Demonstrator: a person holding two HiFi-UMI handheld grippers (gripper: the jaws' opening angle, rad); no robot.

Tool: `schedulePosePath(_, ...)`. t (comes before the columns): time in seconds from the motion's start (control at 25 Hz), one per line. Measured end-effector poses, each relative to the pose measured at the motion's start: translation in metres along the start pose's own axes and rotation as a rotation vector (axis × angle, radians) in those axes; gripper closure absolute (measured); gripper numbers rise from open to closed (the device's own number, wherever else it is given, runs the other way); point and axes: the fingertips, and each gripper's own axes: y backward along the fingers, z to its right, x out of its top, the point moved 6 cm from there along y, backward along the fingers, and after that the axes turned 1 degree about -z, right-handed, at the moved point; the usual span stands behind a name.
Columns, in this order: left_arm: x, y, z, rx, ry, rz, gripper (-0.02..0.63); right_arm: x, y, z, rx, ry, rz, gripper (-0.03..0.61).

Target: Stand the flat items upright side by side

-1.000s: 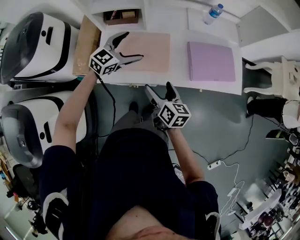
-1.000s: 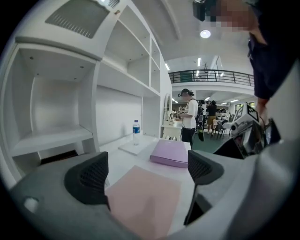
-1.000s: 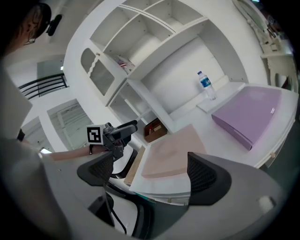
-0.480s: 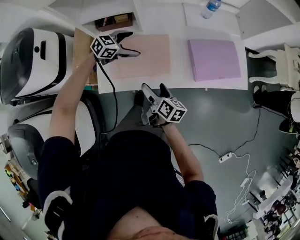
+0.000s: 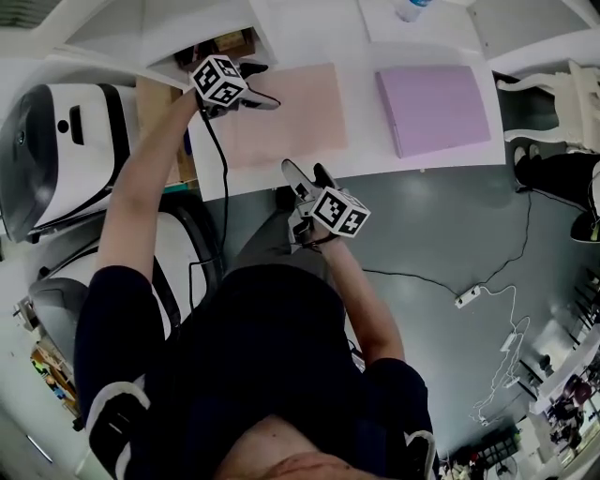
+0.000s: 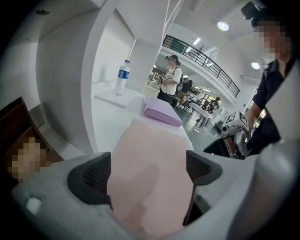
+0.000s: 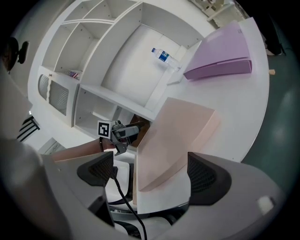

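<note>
Two flat items lie on the white table (image 5: 361, 141): a pale pink one (image 5: 291, 117) and a purple one (image 5: 436, 108) to its right. My left gripper (image 5: 265, 86) is open over the pink item's left end. In the left gripper view the pink item (image 6: 150, 164) fills the gap between the two dark pads (image 6: 89, 178), and the purple item (image 6: 161, 112) lies beyond it. My right gripper (image 5: 302, 169) is open and holds nothing, just off the table's front edge. It looks at the pink item (image 7: 173, 136) and the purple item (image 7: 220, 51).
A water bottle (image 5: 408, 7) stands at the back of the table. A brown box (image 5: 220, 42) sits in a shelf opening behind the left gripper. White machines (image 5: 56, 159) stand at the left. A white chair (image 5: 562, 94) is at the right, and a power strip (image 5: 467, 298) lies on the floor.
The left gripper has shifted left to the pink item's left end. The right gripper has moved closer to the table's front edge.
</note>
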Motion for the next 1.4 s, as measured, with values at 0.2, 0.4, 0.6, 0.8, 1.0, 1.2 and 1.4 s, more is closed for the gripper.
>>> schedulePosePath(0.2,-0.007,-0.015,-0.013,-0.038,0.002,-0.094,0.095,-0.003,-0.010,0.009,-0.008,-0.056,0.040,0.101)
schedulePosePath(0.4,-0.013,-0.024,-0.028,-0.051,0.002,-0.168,0.095,-0.003,-0.016,0.017,0.006,-0.118,0.098,0.101)
schedulePosePath(0.6,-0.015,-0.036,-0.030,-0.090,-0.013,-0.238,0.097,-0.002,-0.021,0.028,0.022,-0.202,0.146,0.103)
schedulePosePath(0.8,-0.020,-0.046,-0.032,-0.112,-0.031,-0.285,0.098,-0.001,-0.025,0.040,0.035,-0.305,0.196,0.103)
schedulePosePath(1.0,-0.020,-0.050,-0.032,-0.126,-0.039,-0.300,0.104,-0.001,-0.031,0.056,0.043,-0.372,0.216,0.106)
schedulePosePath(1.2,-0.018,-0.056,-0.029,-0.134,-0.070,-0.325,0.106,0.001,-0.034,0.058,0.053,-0.396,0.223,0.114)
schedulePosePath(1.4,-0.018,-0.058,-0.028,-0.141,-0.070,-0.332,0.124,-0.001,-0.031,0.060,0.061,-0.422,0.231,0.121)
